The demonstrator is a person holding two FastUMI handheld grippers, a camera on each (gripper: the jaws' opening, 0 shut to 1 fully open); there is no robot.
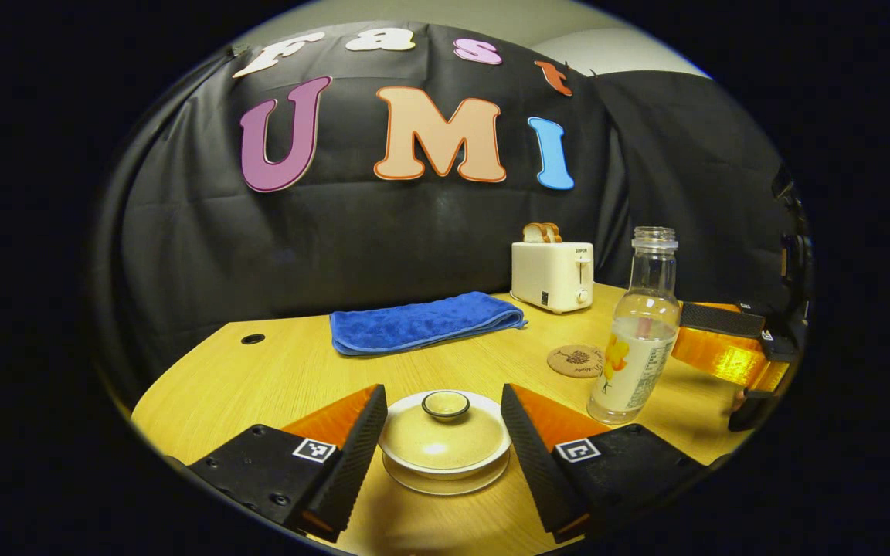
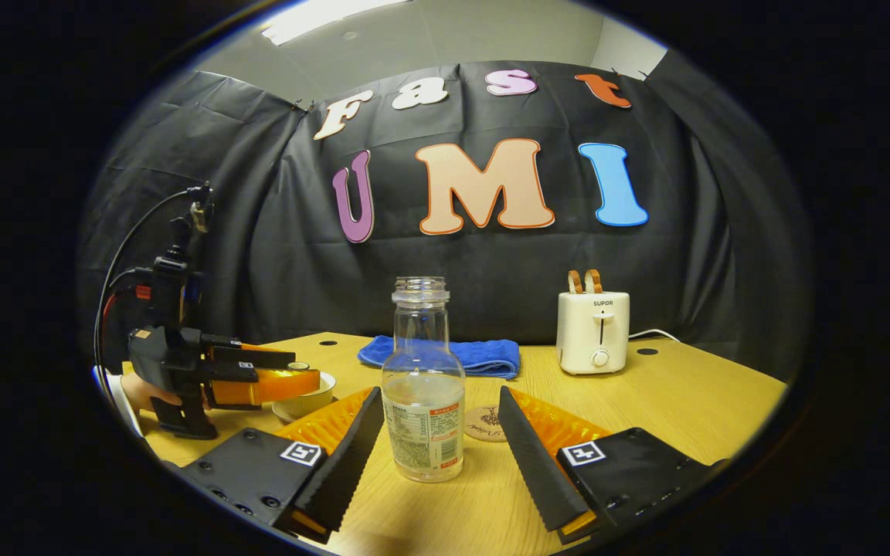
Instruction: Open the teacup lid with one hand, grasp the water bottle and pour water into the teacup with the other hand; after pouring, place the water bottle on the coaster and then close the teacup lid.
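on the wooden table (image 1: 259, 371), stood a lidded teacup (image 1: 445, 436) on its saucer, lid (image 1: 445, 428) on and knob (image 1: 446, 404) up. framed the cup between the wide-spread fingers of the left gripper (image 1: 443, 448), one finger either side, neither touching. seen from the right gripper view too: that same left gripper (image 2: 259, 371), held by a hand (image 2: 144, 394), reaching over the teacup (image 2: 310, 398) at the table's left end.

just right of the cup stood the water bottle (image 1: 642, 332), upright, uncapped, roughly half full. in the right gripper view, sat between the broadly parted fingers of the right gripper (image 2: 439, 448), the bottle (image 2: 422, 382) clear of both. in the left gripper view, showed the right gripper (image 1: 731, 344) beyond the bottle, orange fingers level.

behind the bottle lay the round cork coaster (image 1: 575, 361), bare, close to the bottle but apart from it; in the right gripper view, partly hidden by the bottle (image 2: 485, 423).

farther back rested a folded blue towel (image 1: 423, 322) and a white toaster (image 1: 553, 274) with bread slices (image 1: 541, 232) poking up.
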